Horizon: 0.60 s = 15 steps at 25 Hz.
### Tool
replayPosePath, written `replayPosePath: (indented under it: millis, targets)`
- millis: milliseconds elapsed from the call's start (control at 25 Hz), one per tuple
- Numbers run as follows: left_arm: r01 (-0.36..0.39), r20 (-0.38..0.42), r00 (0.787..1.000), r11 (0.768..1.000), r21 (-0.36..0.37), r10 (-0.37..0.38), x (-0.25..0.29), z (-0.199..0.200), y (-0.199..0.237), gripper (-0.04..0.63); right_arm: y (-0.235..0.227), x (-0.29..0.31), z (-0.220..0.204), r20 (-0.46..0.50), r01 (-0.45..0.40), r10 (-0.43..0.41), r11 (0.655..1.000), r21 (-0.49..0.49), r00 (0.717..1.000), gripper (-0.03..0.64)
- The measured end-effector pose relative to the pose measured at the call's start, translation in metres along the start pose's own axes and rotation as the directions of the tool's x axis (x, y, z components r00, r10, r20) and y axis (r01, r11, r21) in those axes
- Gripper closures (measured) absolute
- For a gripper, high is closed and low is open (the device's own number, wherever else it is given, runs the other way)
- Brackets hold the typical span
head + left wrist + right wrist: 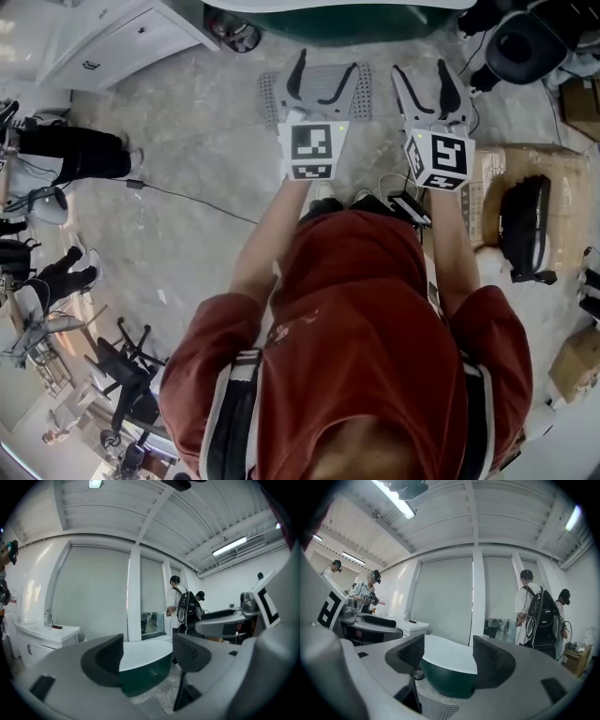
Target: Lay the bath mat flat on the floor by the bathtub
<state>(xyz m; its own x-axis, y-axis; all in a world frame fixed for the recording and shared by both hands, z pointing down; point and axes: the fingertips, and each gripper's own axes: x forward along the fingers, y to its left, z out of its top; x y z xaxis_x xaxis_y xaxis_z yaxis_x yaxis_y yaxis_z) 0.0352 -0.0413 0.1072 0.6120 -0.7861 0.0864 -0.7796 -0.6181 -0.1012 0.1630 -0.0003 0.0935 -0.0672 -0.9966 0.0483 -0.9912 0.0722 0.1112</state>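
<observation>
A grey perforated bath mat lies on the marbled floor just in front of the dark green bathtub. My left gripper hovers over the mat, open and empty. My right gripper is held beside it at the mat's right end, also open with nothing between its jaws. In the left gripper view, the left gripper frames the white-rimmed tub, and a strip of mat shows at the bottom. The right gripper view shows the right gripper, the tub and the mat below.
A white vanity cabinet stands at the back left. A thin cable runs across the floor on the left. Cardboard with a black object lies at the right, a black stool at the back right. Other people stand around.
</observation>
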Motion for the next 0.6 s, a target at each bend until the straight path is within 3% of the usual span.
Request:
replayPosePath:
  millis: [320, 600]
  targets:
    - [-0.004, -0.009, 1.000, 1.000, 0.012, 0.005, -0.001, 0.005, -0.020, 0.308, -0.012, -0.004, 0.005, 0.036, -0.025, 0.024, 0.999, 0.023, 0.999, 0.310]
    - [-0.011, 0.023, 1.000, 1.000, 0.025, 0.010, -0.004, 0.021, -0.023, 0.401, -0.003, -0.002, 0.012, 0.059, -0.073, 0.071, 0.997, 0.028, 0.996, 0.433]
